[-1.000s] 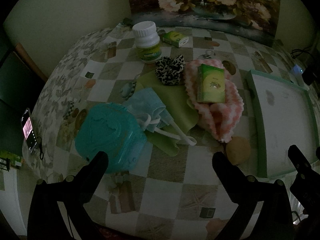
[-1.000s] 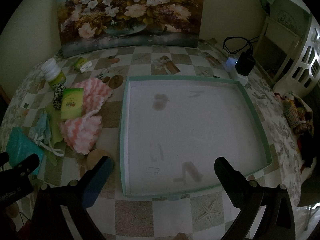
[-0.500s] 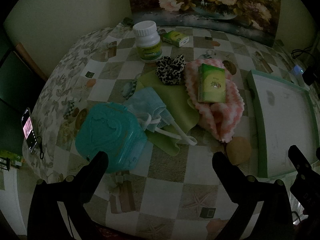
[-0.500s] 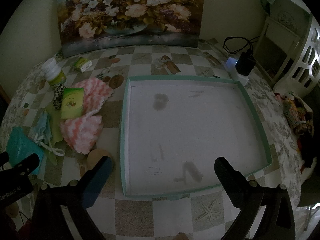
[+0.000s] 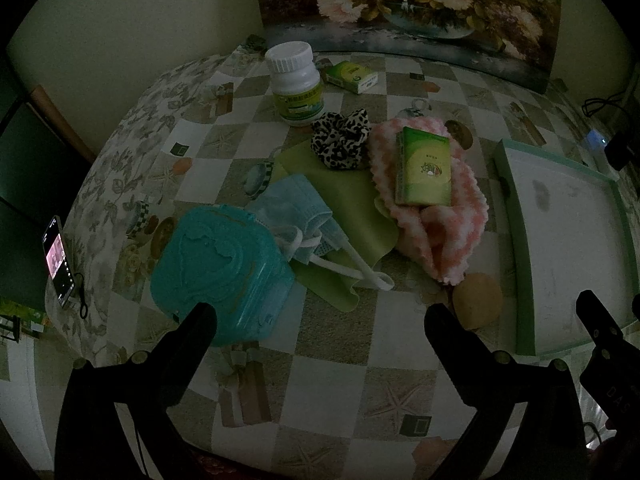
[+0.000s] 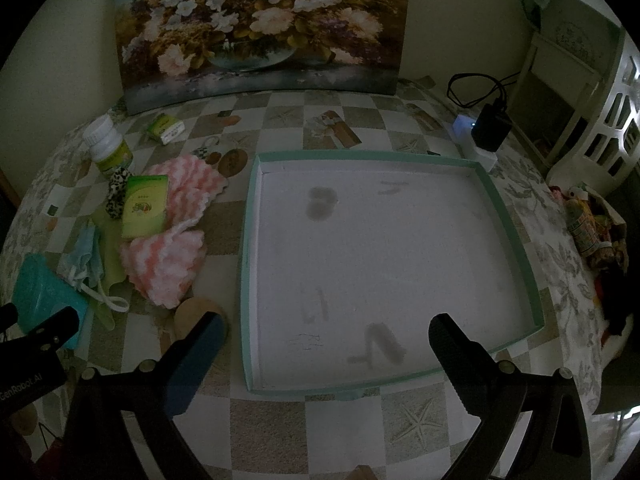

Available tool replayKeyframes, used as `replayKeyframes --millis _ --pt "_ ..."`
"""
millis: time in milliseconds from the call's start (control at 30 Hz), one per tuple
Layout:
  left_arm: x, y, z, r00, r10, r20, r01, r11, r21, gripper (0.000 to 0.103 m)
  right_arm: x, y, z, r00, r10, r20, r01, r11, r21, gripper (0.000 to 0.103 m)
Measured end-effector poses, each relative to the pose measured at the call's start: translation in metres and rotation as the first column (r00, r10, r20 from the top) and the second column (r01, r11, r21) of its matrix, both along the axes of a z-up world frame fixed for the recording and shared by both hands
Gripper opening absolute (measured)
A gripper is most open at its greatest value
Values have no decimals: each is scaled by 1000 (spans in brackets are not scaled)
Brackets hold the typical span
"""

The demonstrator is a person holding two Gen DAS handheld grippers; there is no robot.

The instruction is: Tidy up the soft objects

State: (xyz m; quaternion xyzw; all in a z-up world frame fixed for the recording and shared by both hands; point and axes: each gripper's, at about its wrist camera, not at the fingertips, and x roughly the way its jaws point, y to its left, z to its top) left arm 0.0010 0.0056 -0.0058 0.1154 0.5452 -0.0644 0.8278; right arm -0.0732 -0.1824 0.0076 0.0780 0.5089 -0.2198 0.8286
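Face mask lies just ahead-left of your left hand-held gripper, nearer than the right; both wide open w/ nothing held.

Pink towel beside empty tray

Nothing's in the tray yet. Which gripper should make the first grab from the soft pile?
Left, probably. The left gripper is open and faces the pile, with the blue face mask and pink fluffy cloth just ahead. The right gripper hangs open over the tray, better placed to receive.
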Motion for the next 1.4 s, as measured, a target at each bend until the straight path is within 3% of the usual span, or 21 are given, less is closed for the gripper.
replayKeyframes --millis 800,1067,1200,1400 --pt "0 2 0 1000 6 1 -6 1000 -8 103 -1 1 -1 1000 0 -1 0 1000 2 103" --pt "14 19 12 997 75 13 -72 983 -172 103 8 31 -1 987 149 58 -153 986 60 103" --pt "22 15 16 997 76 20 -69 972 -223 103 24 42 -9 969 240 60 -246 961 123 103" --pt "45 5 24 994 95 45 -80 962 -259 103 43 49 -13 959 270 84 -281 942 181 97"
